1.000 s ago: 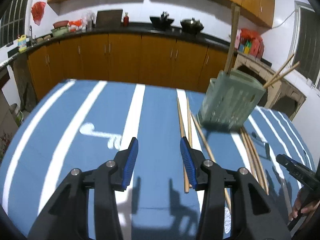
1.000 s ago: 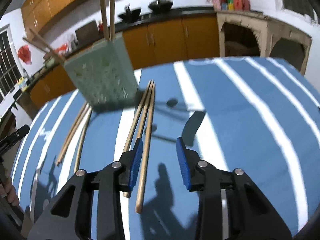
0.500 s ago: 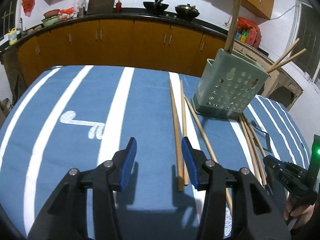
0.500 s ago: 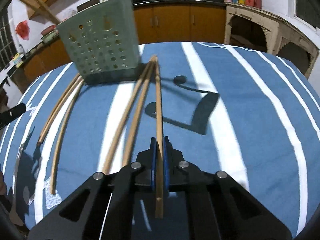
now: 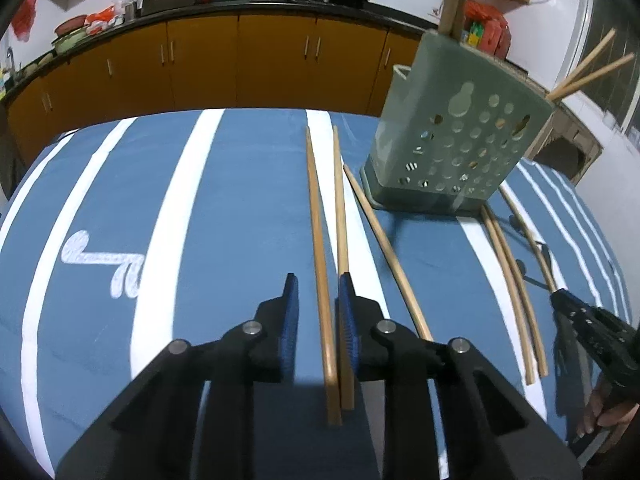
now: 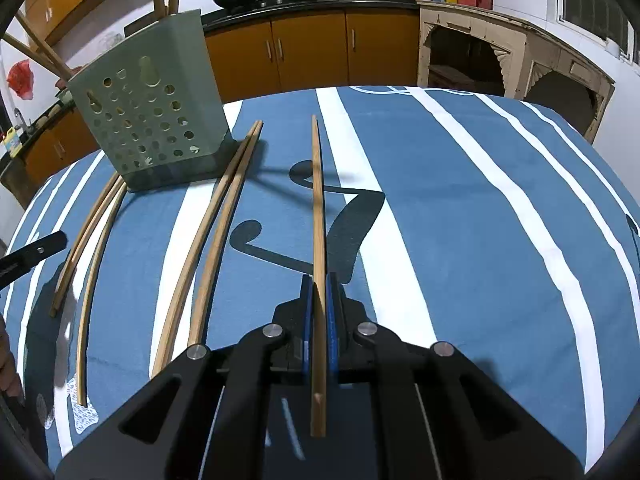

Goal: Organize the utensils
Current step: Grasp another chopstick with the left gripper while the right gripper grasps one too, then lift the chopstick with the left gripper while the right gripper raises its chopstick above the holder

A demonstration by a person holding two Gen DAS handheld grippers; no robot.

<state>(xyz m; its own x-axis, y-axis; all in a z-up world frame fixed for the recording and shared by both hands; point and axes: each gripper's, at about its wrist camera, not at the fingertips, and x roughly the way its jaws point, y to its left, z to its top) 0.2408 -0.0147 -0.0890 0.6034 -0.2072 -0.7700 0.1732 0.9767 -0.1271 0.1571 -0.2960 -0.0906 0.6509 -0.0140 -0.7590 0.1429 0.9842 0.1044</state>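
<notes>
Plainly, the utensils are long, pale wooden chopsticks scattered on a blue cloth (image 5: pixel 240 184) with white stripes, around a grey-green perforated holder (image 5: pixel 460 148) that already has a few sticks poking from its top. Both grippers tilt downward toward the cloth. Between the blue pads of the left gripper (image 5: pixel 318 292) lies one chopstick (image 5: pixel 318 240); its jaws are closing and the pads do not press it yet, while a second stick (image 5: pixel 340 216) runs against the right pad. The right gripper (image 6: pixel 318 292) is clamped tight on a single chopstick (image 6: pixel 318 200), raised off the cloth.
</notes>
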